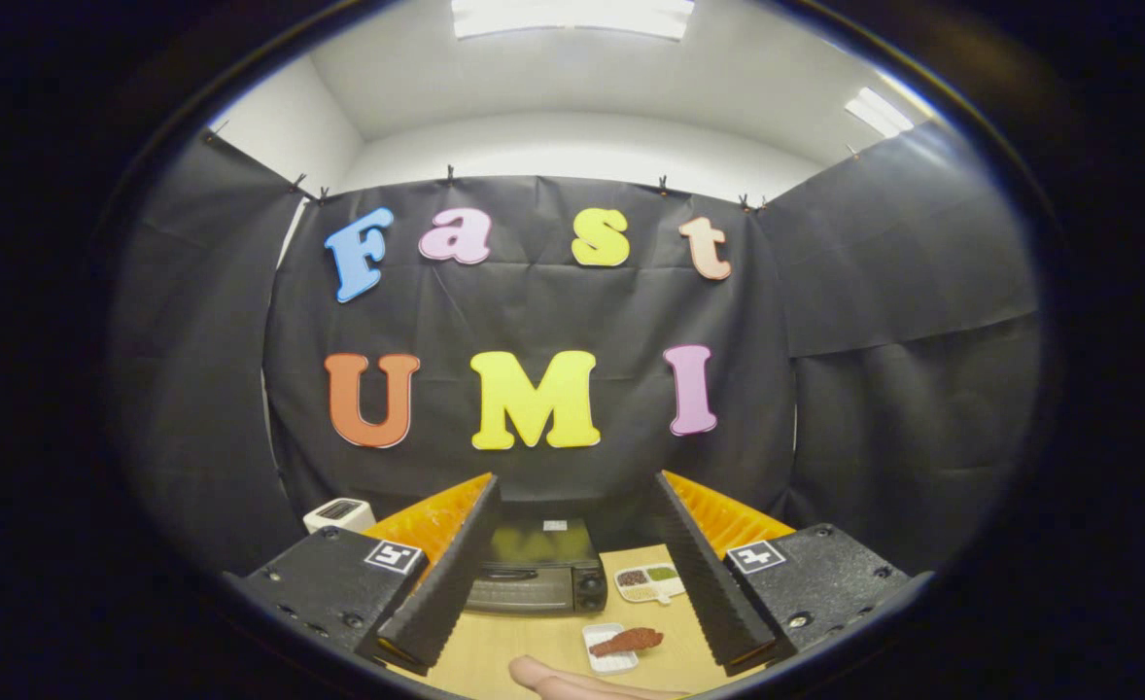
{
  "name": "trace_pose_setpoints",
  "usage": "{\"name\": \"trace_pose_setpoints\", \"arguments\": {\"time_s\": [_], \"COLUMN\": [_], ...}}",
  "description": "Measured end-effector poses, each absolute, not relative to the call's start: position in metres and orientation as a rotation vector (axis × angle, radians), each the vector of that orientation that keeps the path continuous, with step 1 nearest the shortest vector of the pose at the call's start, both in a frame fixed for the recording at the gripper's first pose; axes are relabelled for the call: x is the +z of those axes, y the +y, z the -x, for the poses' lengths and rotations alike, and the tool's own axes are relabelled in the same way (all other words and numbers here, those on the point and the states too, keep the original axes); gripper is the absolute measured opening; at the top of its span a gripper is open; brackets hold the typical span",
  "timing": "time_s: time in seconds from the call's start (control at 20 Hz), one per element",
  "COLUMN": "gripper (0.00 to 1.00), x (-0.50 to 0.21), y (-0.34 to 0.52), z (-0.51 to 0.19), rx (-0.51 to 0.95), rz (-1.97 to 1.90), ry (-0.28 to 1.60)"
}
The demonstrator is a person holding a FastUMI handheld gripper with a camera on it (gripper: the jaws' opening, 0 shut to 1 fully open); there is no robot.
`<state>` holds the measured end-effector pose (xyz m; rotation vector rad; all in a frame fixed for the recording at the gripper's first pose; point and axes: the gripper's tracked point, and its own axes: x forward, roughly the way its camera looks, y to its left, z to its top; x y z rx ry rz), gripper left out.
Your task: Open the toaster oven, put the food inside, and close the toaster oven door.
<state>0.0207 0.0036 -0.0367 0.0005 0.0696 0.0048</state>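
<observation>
Glossy dark-glass toaster oven (535,569), smooth pale wood-look table (524,647), matt creased black cloth wall (534,311), white plastic tray (610,649)

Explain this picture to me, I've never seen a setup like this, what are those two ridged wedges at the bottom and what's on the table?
The camera rides on a hand-held two-finger gripper and looks forward along its fingers; the two ridged wedges are those fingers, spread apart and holding nothing. Between and beyond them, on a light wooden table, stands a dark toaster oven with its glass door closed. Beside the oven lies a small white divided dish of seasonings. Nearer the camera, a small white tray holds a reddish-brown piece of food. A person's hand rests on the table's near edge. A white toaster sits off to one side.
</observation>
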Motion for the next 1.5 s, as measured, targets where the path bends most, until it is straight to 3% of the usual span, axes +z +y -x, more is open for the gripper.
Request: {"name": "trace_pose_setpoints", "arguments": {"time_s": [0.3, 0.65, 1.05, 1.3, 1.5], "gripper": [0.99, 0.99, 0.99, 0.99, 1.00], "x": [-0.085, -0.190, -0.322, -0.354, -0.354], "y": [0.034, 0.096, 0.120, 0.133, 0.128], "z": [-0.064, -0.163, -0.231, -0.239, -0.243], "rx": [-0.002, 0.059, 0.043, 0.086, 0.088], "rz": [0.052, 0.094, 0.115, 0.029, 0.006], "ry": [0.145, 0.324, 0.644, 0.746, 0.726]}}
